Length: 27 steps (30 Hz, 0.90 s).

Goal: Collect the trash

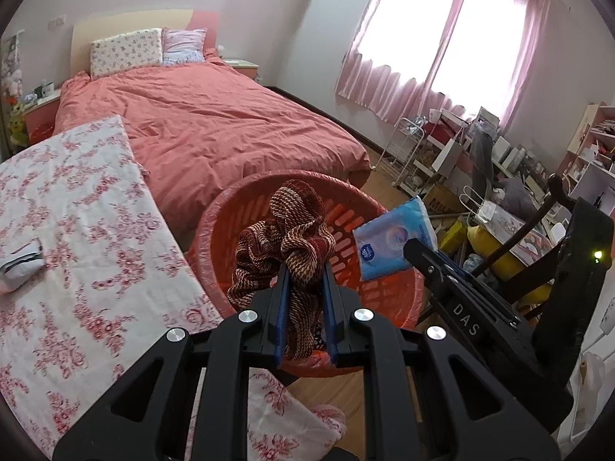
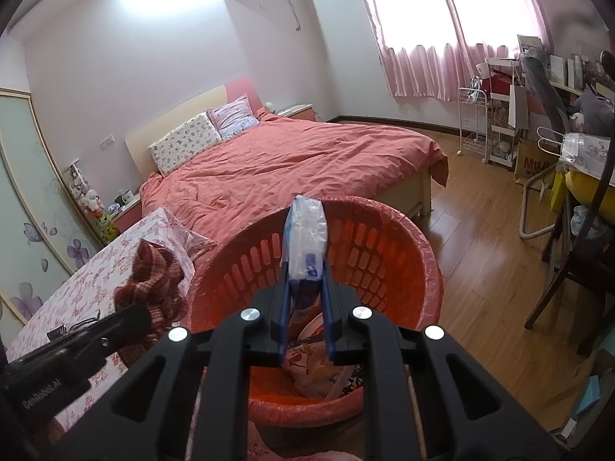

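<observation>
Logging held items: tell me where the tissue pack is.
The tissue pack is clamped in the right gripper, above the red basket, right of the woven cloth.

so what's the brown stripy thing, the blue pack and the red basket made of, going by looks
Brown stripy thing: looks like soft woven or knitted fabric, matte; it bunches in folds.
Blue pack: probably thin glossy plastic film over soft tissues; it shines and crinkles.
Red basket: rigid moulded plastic with slotted walls, apparently lined with a thin clear bag at the rim.
</observation>
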{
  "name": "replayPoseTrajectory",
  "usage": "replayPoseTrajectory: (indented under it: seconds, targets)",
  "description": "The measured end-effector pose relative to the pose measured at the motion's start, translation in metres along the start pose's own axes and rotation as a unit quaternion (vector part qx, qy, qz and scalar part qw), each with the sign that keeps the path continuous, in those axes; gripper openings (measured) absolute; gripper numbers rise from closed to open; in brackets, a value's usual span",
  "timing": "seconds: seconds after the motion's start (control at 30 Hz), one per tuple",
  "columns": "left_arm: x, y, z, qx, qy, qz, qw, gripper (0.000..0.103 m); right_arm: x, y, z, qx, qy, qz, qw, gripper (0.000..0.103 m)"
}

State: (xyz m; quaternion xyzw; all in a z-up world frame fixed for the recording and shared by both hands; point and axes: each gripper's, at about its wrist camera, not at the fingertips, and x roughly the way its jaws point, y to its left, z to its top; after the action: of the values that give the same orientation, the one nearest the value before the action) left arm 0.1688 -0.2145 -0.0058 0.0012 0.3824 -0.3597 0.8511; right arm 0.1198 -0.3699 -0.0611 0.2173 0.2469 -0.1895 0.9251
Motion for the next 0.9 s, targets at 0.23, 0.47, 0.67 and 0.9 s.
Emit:
replayPoseTrajectory:
  seconds: [0.23, 0.47, 0.67, 0.9]
  targets:
    - [0.022, 0.002, 0.003, -0.008, 0.028, 0.003, 0.9996, 0.025, 0.009, -0.008, 0.003, 0.011, 0.006, -0.001, 1.000, 0.026]
    - [0.018, 0.010, -0.002, -0.007, 0.031, 0.023, 0.9992, 0.046, 0.004, -0.011, 0.002, 0.013, 0.002, -0.013, 1.000, 0.040]
    - [-0.006, 0.033, -0.007, -0.007, 0.016, 0.070, 0.9974, 0.054, -0.001, 0.002, 0.002, -0.008, 0.002, -0.009, 1.000, 0.046]
    - [-0.046, 0.080, -0.019, -0.019, -0.001, 0.151, 0.9884, 0.059, -0.003, 0.036, -0.002, -0.034, 0.013, 0.013, 0.999, 0.048]
